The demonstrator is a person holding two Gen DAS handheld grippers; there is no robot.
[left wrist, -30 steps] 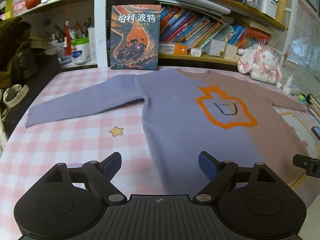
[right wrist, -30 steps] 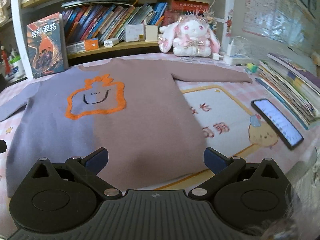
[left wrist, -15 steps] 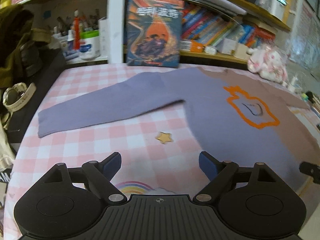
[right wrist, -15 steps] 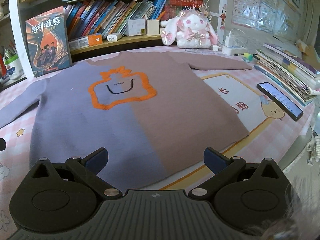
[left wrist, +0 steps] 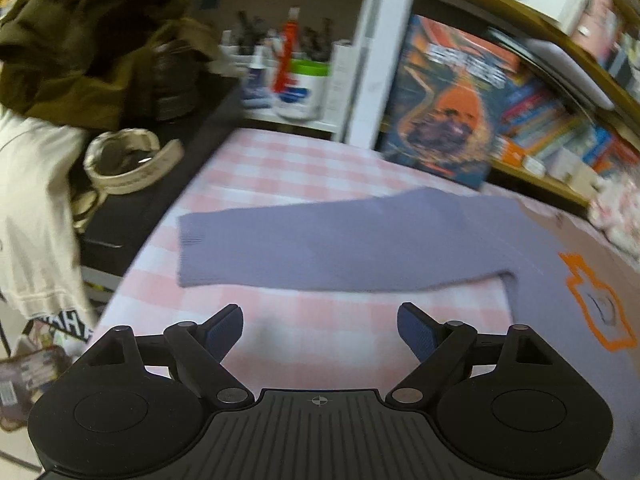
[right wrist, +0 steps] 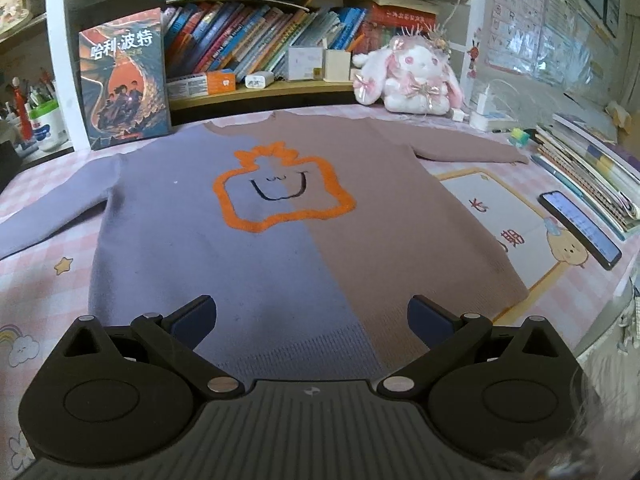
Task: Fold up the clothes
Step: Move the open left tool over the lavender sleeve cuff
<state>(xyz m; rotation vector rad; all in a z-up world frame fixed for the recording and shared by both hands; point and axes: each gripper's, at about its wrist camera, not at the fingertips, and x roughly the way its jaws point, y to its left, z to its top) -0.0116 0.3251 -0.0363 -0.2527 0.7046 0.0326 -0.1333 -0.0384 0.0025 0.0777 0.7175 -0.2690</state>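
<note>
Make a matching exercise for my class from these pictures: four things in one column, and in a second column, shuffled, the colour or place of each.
Things:
1. left sleeve
2. right sleeve
3. phone
4. rabbit

Colours or places:
A. on the table beside the stacked books
B. purple, stretched flat on the checked cloth
C. against the shelf, behind the sweater
D. brown, stretched flat on the cloth

Pairs: 1-B, 2-D, 3-A, 4-C

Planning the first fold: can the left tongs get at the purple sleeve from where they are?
Probably yes: the left tongs hang open over bare checked cloth, with the purple sleeve flat just ahead and nothing between.
</note>
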